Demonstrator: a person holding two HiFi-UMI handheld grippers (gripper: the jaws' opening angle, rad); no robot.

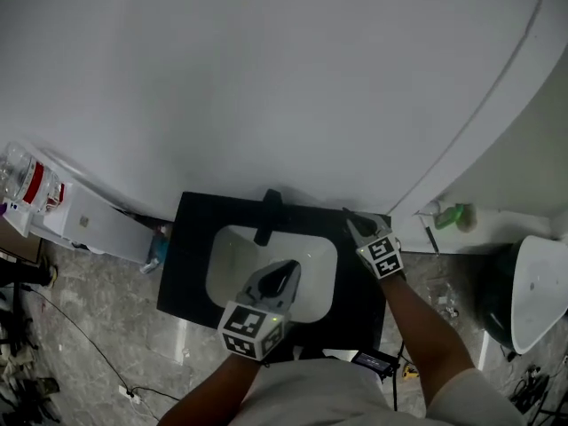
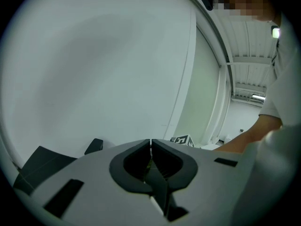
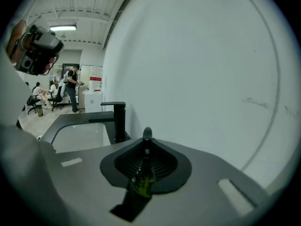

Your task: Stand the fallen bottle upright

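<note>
A small dark bottle [image 3: 142, 182] with olive-green contents stands between the jaws of my right gripper [image 3: 147, 141], neck up and dark cap above the tips; the jaws are shut on it. In the head view my right gripper [image 1: 355, 224] hangs over the right rear part of the black counter [image 1: 191, 256], close to the wall, and the bottle itself is hard to make out there. My left gripper [image 1: 286, 273] hovers over the white sink basin [image 1: 229, 248]. Its jaws [image 2: 151, 143] meet at the tips with nothing held.
A black faucet [image 1: 269, 213] stands at the back of the basin, left of my right gripper [image 3: 117, 119]. A white curved wall rises right behind the counter. A green object [image 1: 457, 216] lies on a ledge to the right, and a white box [image 1: 89, 222] sits on the floor at left.
</note>
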